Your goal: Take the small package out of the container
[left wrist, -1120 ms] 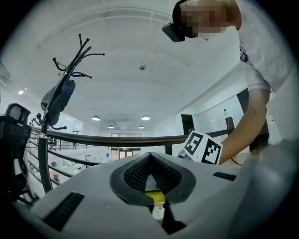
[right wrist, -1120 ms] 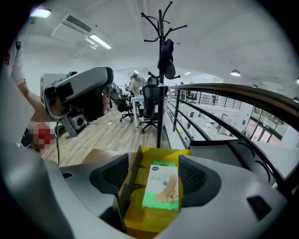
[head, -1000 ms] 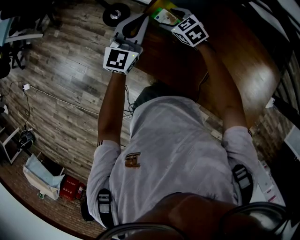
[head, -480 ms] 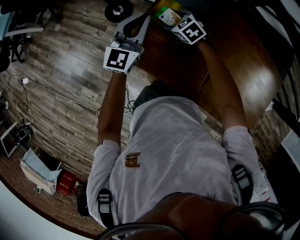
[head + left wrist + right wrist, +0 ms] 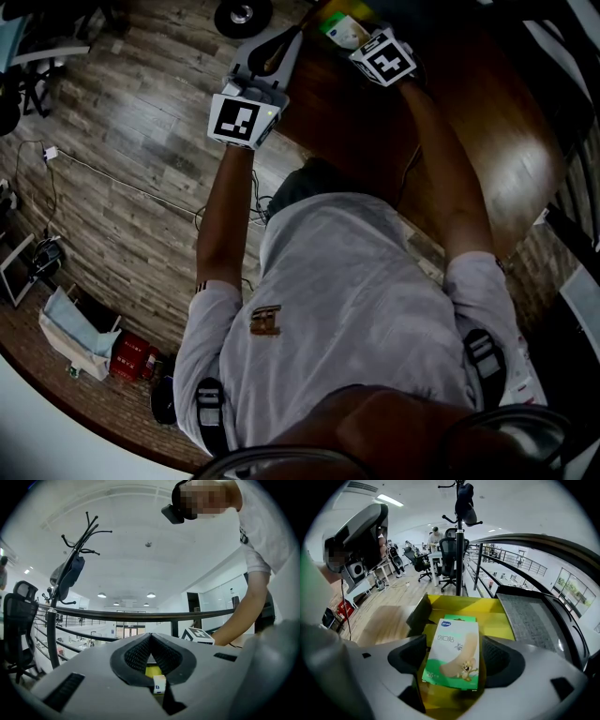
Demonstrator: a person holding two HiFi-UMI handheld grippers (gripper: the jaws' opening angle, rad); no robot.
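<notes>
Right gripper view: right claw (image 5: 455, 654) stands spread around small package (image 5: 453, 648), seemingly unclamped, in yellow container (image 5: 499, 620).

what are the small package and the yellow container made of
The small package looks like thin printed card, slightly glossy: flat faces, crisp edges. The yellow container is probably matte cardboard: folded flaps, straight creased walls.
</notes>
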